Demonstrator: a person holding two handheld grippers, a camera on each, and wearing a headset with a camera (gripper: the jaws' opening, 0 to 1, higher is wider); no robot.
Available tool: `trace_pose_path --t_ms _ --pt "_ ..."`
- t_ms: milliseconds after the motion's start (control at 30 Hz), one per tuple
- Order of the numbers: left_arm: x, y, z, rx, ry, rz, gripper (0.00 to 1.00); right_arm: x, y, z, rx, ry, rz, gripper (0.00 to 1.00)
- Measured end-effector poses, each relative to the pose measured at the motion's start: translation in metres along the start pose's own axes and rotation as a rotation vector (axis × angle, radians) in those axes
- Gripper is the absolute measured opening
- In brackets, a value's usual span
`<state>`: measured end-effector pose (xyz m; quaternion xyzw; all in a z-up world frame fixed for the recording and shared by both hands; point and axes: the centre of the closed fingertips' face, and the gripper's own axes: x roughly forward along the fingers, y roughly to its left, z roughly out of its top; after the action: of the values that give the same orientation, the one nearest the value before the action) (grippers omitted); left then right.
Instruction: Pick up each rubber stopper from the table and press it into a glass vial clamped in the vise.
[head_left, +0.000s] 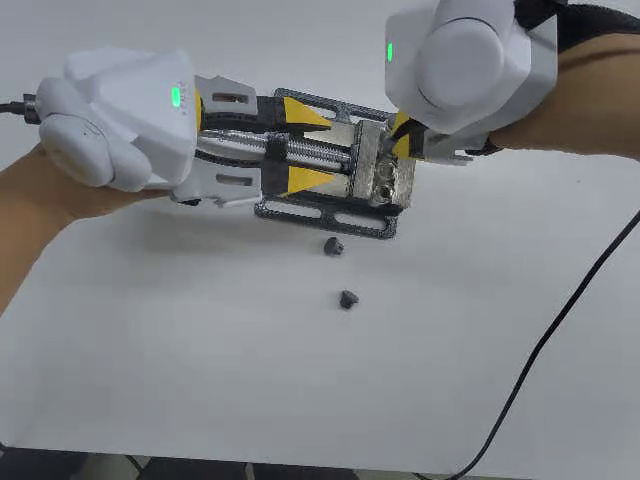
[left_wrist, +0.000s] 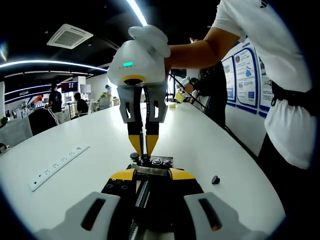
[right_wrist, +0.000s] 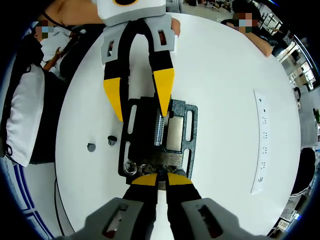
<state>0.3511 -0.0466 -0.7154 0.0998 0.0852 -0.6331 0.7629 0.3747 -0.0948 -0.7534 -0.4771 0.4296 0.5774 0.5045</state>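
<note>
The right gripper (head_left: 402, 138) is held tips-down over the row of vials (right_wrist: 137, 168) clamped at the end of the vise (head_left: 372, 170). Its jaws are drawn almost together. A small dark piece pinched at the tips is taken for a stopper (right_wrist: 161, 175), though little of it can be made out. The left gripper (head_left: 312, 147) is spread open, with its jaws set either side of the vise screw (right_wrist: 160, 127); whether the vise is touched cannot be told. A loose stopper (head_left: 333, 246) lies on the surface (head_left: 200, 350) just beside the vise base, and a second loose stopper (head_left: 347, 298) lies a little nearer the person.

The main risk is judged to be an off-centre press. If the stopper is caught on a rim, it could be cocked, squeezed out of the jaws and flicked away. The vials stand close together, so a neighbouring mouth could be struck by the tips. Glass could be cracked by too much force or by a sideways push. The vise is not seen to be fastened down, so it could be slid by a skewed push and the loose stoppers knocked. In the head view the vial mouth is covered by the gripper, so alignment may be misjudged.
</note>
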Motion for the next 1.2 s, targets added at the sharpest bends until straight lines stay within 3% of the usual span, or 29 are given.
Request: trace_pose_path --t_ms 333,567,1200 --pt "-0.006 -0.002 0.001 0.006 0.007 0.005 0.21 0.000 -0.001 -0.002 0.002 -0.014 -0.015 0.05" --pt "-0.009 -0.005 0.001 0.009 0.008 0.006 0.21 -0.001 0.002 -0.004 0.025 -0.011 -0.019 0.10" --pt "-0.013 -0.011 0.000 0.016 0.013 0.003 0.21 -0.007 0.008 -0.005 0.084 -0.065 -0.051 0.12"
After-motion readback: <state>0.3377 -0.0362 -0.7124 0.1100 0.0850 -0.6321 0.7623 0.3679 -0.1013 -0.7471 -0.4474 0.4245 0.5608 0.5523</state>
